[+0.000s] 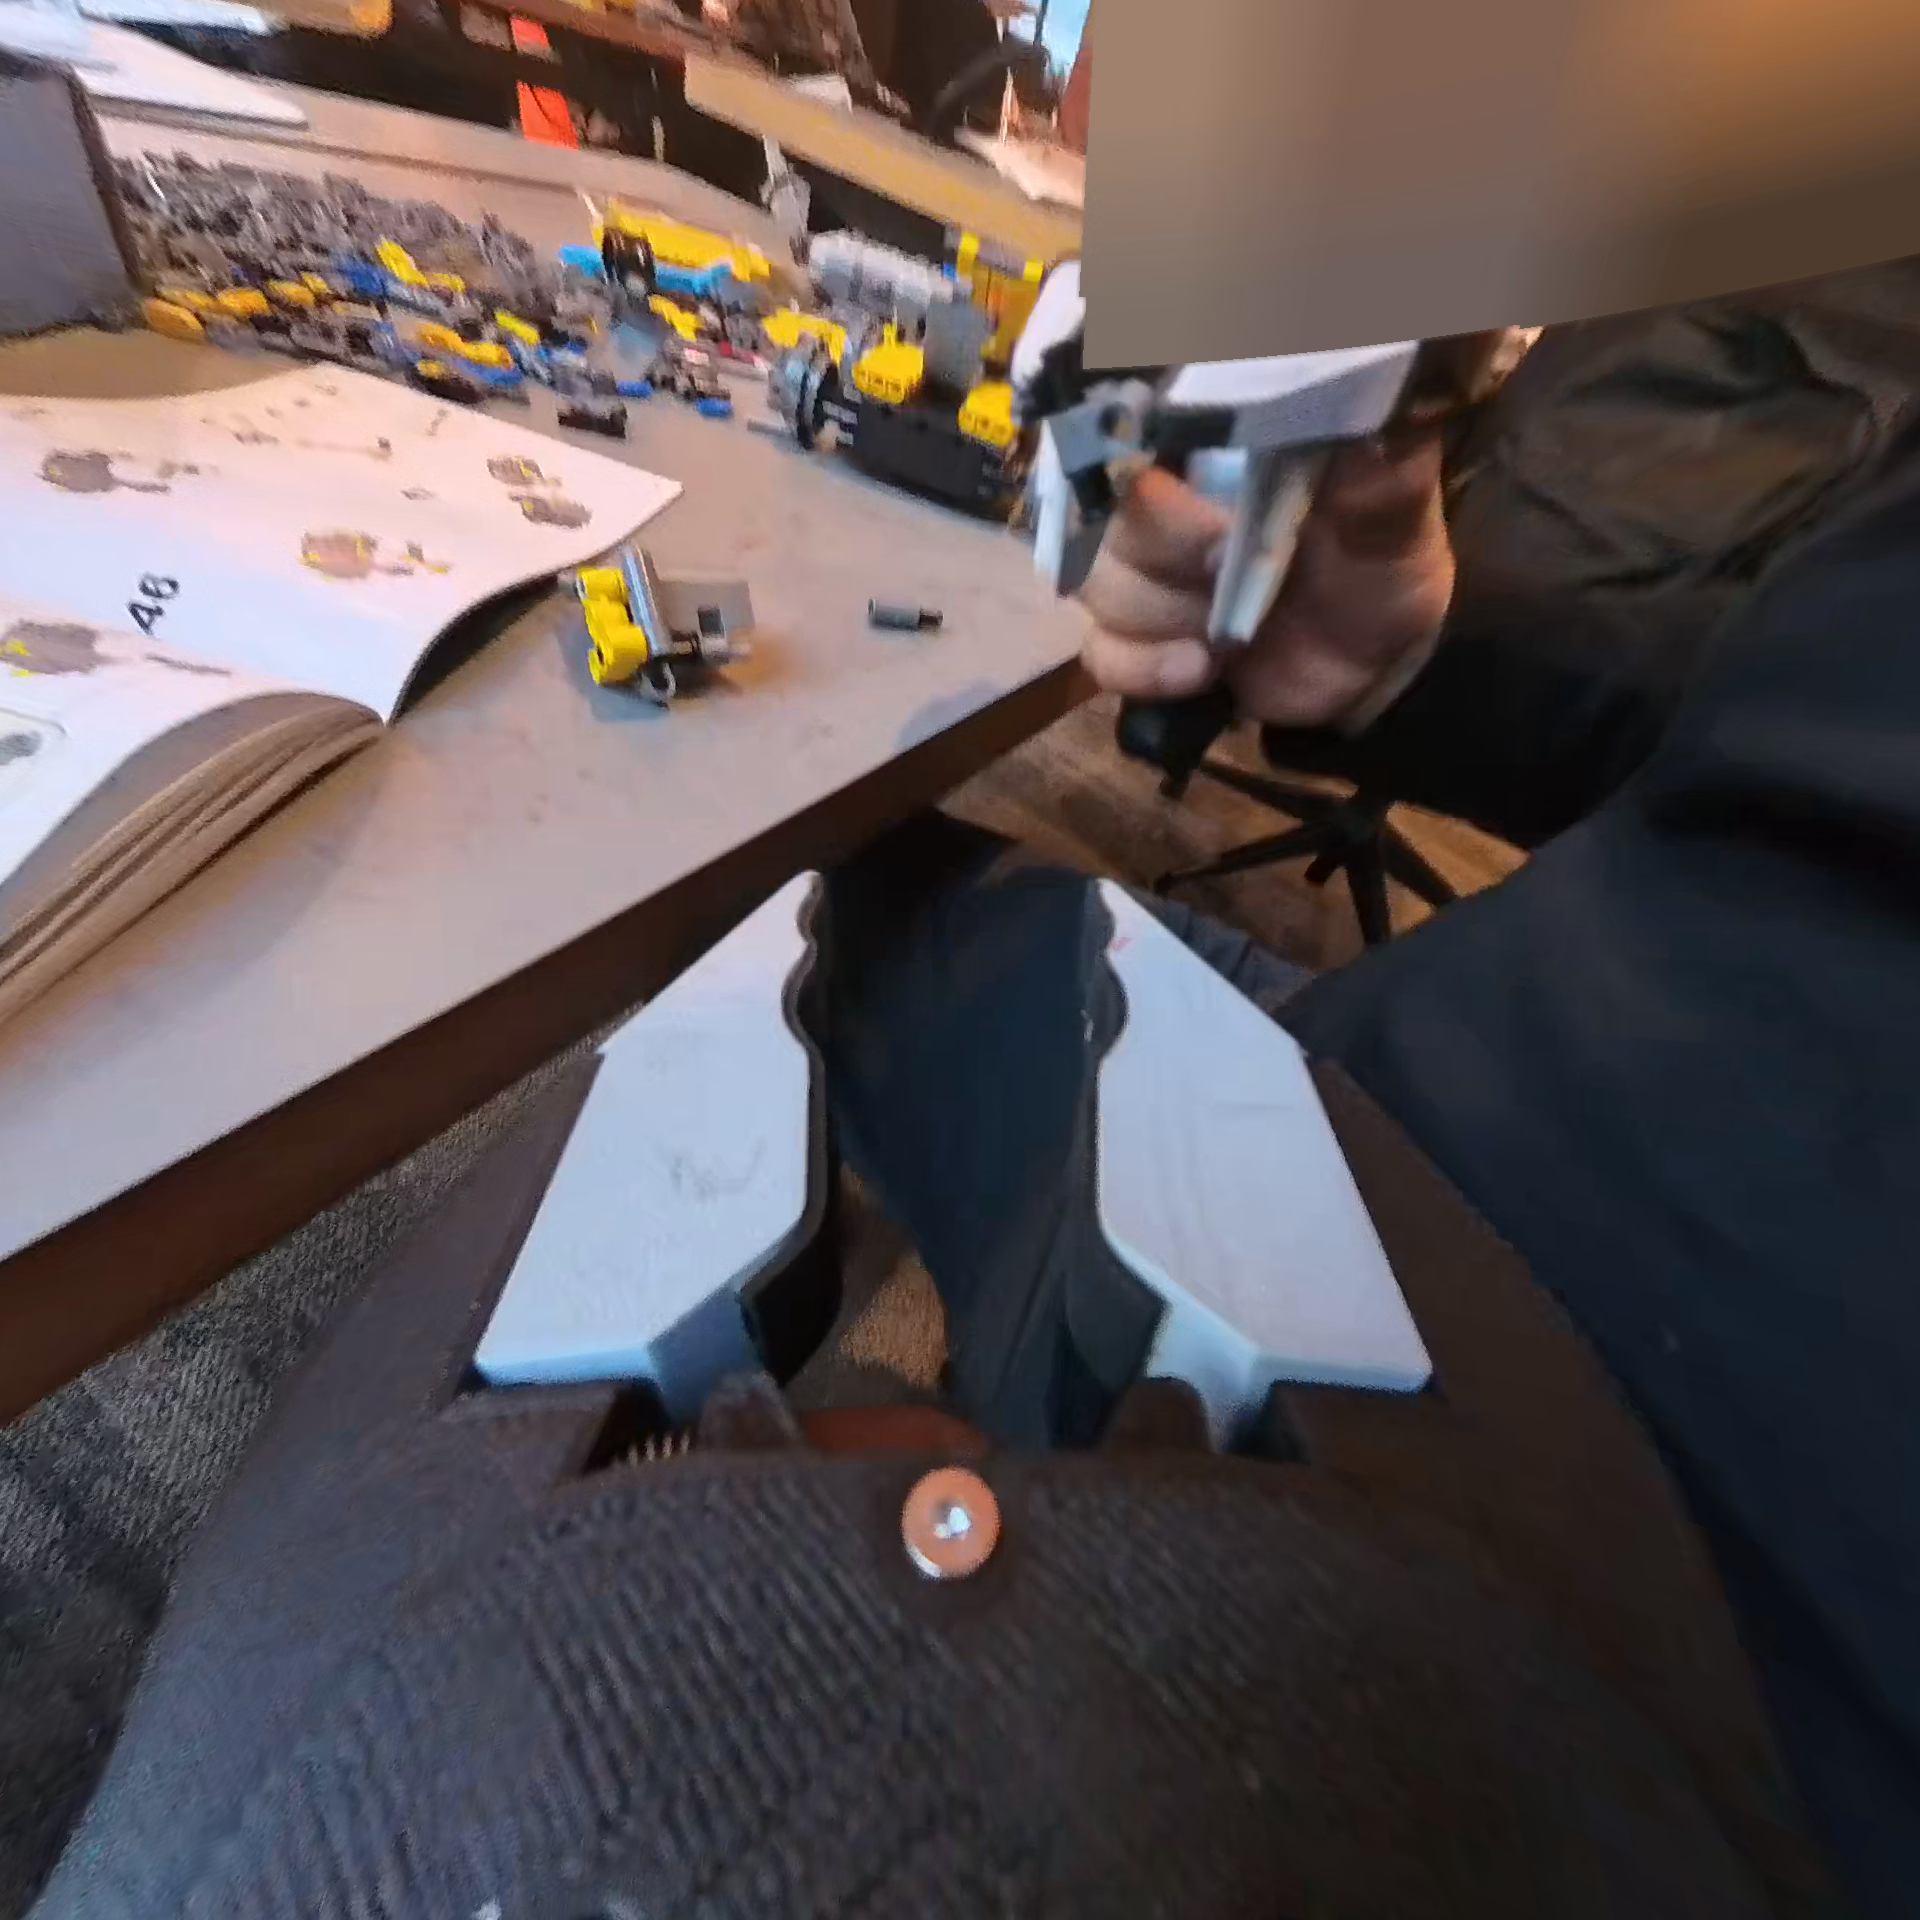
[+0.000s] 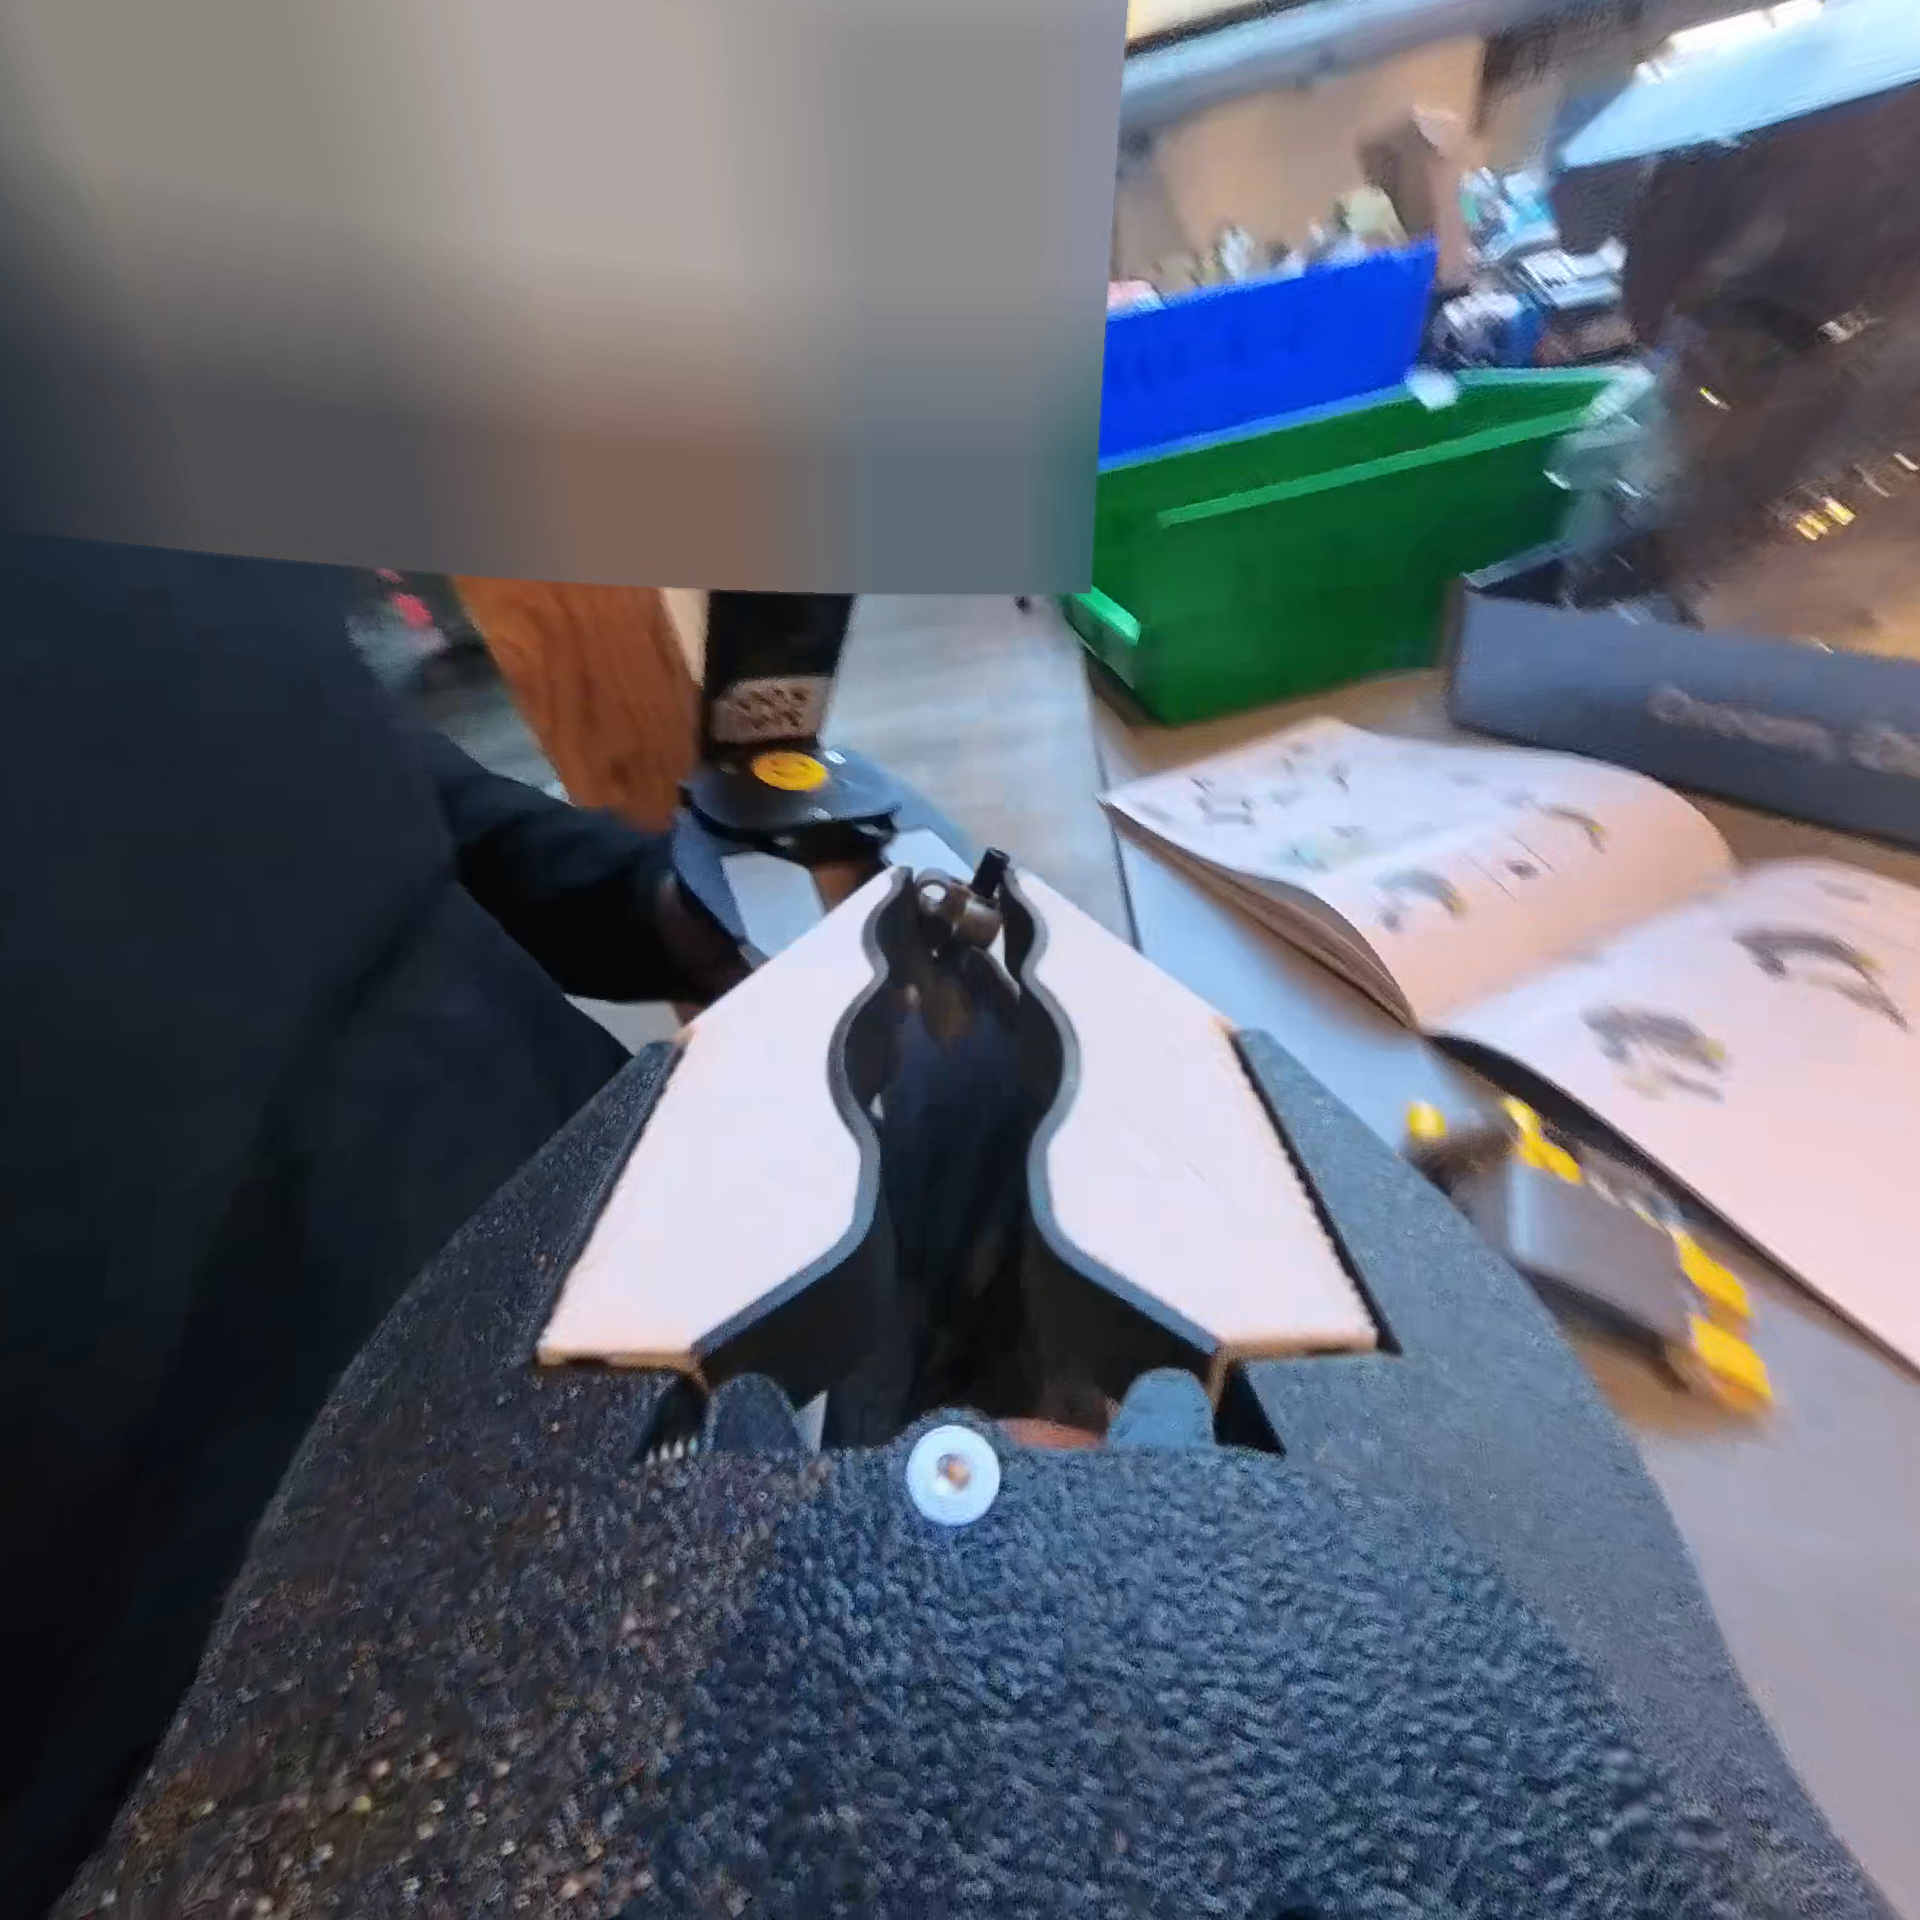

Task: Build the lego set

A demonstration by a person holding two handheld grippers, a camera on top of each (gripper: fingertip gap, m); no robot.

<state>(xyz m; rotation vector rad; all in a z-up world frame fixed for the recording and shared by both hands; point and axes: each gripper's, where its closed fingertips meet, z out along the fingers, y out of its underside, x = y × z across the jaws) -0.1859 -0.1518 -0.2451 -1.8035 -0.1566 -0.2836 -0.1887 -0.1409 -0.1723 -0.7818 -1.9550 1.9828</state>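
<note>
The left gripper (image 1: 951,935) hangs released below the table (image 1: 644,821) edge, jaws parted with only dark clothing between them. The right gripper (image 2: 956,894) is clenched on a small grey-and-black brick piece (image 2: 961,914), perhaps a pin connector, held off the table. An open instruction booklet (image 1: 260,540) lies beside a yellow-and-grey sub-assembly (image 1: 655,623); loose bricks (image 1: 436,301) lie scattered behind.

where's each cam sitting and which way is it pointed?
Left wrist view: on the left gripper, open, off the table edge, facing the right gripper and hand.
Right wrist view: on the right gripper, pinching a small grey piece, facing the left gripper.
Shared: open booklet, yellow-grey assembly.
</note>
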